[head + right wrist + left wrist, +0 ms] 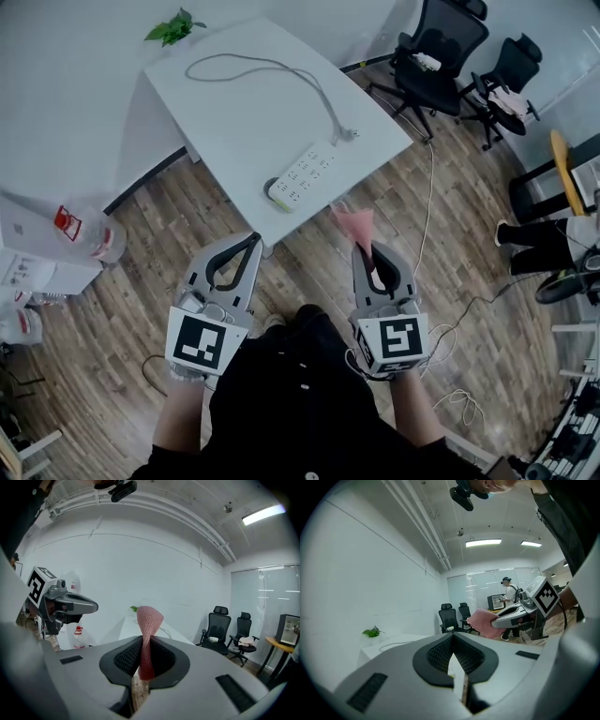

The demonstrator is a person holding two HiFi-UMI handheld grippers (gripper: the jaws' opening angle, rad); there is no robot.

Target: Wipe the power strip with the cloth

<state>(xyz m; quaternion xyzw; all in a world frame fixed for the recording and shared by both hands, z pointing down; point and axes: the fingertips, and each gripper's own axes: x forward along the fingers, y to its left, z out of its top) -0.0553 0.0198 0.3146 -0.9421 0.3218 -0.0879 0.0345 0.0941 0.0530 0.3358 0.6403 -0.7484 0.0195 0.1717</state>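
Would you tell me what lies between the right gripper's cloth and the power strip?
Head view: only bare table and its edge between cloth and power strip.

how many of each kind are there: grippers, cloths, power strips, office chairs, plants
grippers: 2, the left gripper and the right gripper
pink cloth: 1
power strip: 1
black office chairs: 2
plant: 1
total: 7

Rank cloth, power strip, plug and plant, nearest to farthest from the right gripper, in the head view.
1. Cloth: held in the right gripper.
2. Power strip: ahead, slightly left.
3. Plug: farther back, right side.
4. Plant: far left.
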